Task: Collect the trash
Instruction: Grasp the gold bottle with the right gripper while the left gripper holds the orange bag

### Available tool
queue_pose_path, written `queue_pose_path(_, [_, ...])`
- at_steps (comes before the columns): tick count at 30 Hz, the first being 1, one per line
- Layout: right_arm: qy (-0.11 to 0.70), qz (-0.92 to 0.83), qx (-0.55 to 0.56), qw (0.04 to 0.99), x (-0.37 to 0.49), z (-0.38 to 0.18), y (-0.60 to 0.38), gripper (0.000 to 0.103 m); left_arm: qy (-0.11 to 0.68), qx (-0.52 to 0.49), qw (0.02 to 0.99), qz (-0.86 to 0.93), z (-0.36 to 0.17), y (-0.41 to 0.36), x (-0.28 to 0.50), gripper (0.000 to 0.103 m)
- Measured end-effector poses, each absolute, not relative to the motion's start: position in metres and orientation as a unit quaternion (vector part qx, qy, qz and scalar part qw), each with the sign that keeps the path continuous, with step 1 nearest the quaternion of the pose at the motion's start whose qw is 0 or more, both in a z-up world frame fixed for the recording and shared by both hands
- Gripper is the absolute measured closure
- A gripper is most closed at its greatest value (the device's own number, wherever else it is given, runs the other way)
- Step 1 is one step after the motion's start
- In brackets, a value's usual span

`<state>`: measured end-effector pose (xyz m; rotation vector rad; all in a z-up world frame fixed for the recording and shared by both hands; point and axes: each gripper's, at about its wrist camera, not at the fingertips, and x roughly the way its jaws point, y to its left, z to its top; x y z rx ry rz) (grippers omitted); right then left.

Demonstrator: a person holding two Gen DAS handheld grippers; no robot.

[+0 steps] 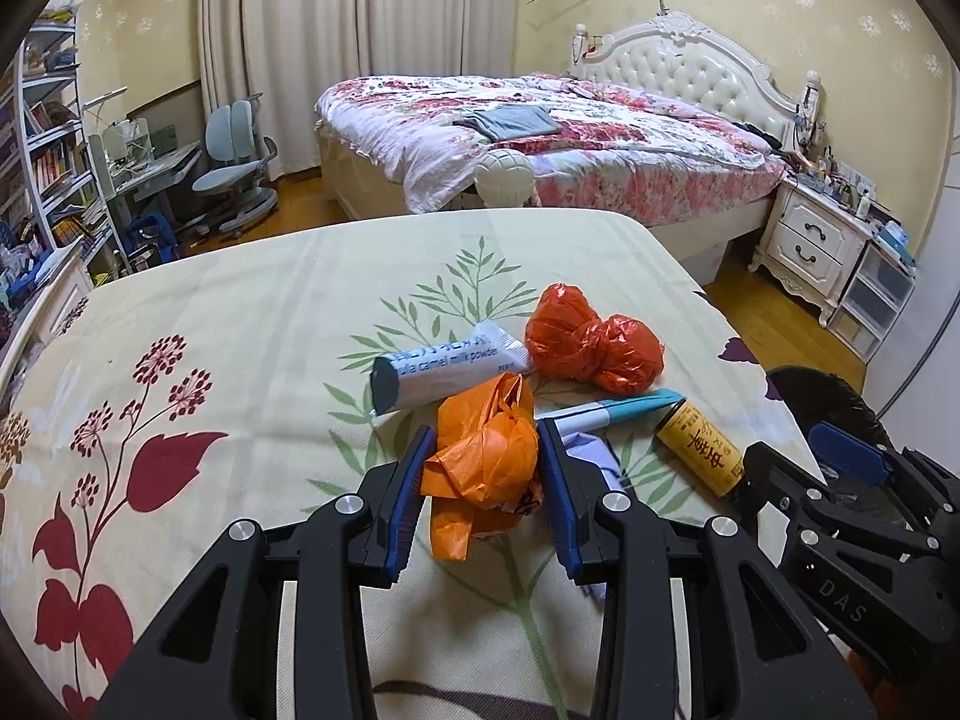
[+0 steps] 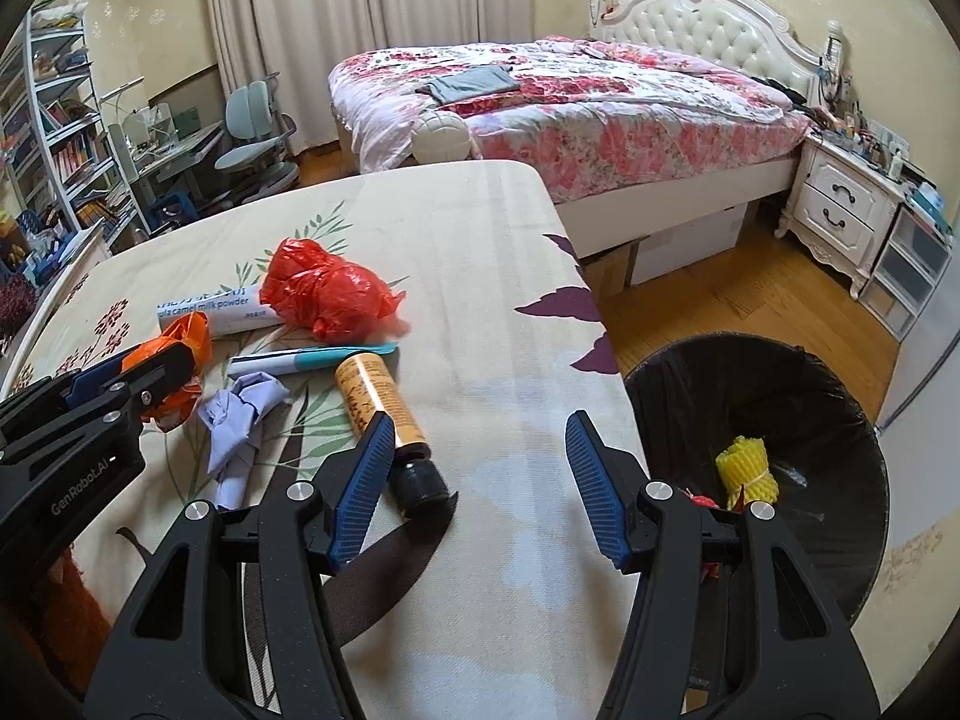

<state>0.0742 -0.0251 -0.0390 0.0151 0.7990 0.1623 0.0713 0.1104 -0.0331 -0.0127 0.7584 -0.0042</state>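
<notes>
My left gripper (image 1: 485, 447) is shut on a crumpled orange plastic bag (image 1: 486, 462), held between its blue pads just above the table; it also shows in the right wrist view (image 2: 180, 360). Beyond it lie a white milk-powder sachet (image 1: 438, 369), a knotted red bag (image 1: 591, 339), a blue-and-white pen (image 1: 618, 408), a yellow bottle (image 1: 702, 447) and a crumpled lilac paper (image 2: 240, 420). My right gripper (image 2: 474, 450) is open and empty over the table's right part, its left finger (image 2: 360, 480) beside the yellow bottle (image 2: 378, 402). The black-lined trash bin (image 2: 828, 396) stands on the floor at right.
The table wears a cream floral cloth (image 1: 240, 312); its right edge (image 2: 600, 324) drops to the wooden floor. The bin holds a yellow foam roll (image 2: 747, 468). A bed (image 1: 540, 138), a nightstand (image 1: 816, 240) and a desk with a chair (image 1: 240, 174) stand behind.
</notes>
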Motion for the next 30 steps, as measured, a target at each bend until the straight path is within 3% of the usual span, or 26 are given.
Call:
queue_pose_path(10, [0.395, 0.109, -0.012, 0.912, 0.080, -0.041, -0.001, 0.046, 0.367, -0.019, 0.930, 0.018, -0.031, 0.134, 0.056, 0.066])
queue_pose_path(16, [0.415, 0.116, -0.021, 0.902, 0.088, -0.051, 0.011, 0.058, 0.370, -0.024, 0.928, 0.033, -0.035, 0.150, 0.050, 0.066])
queue_pose_path(21, [0.422, 0.120, -0.027, 0.898, 0.084, -0.055, 0.015, 0.079, 0.372, -0.027, 0.927, 0.037, -0.038, 0.156, 0.048, 0.066])
queue_pose_path(30, [0.416, 0.120, -0.017, 0.901, 0.067, -0.052, 0.010, 0.079, 0.376, -0.025, 0.926, 0.028, -0.041, 0.149, 0.043, 0.066])
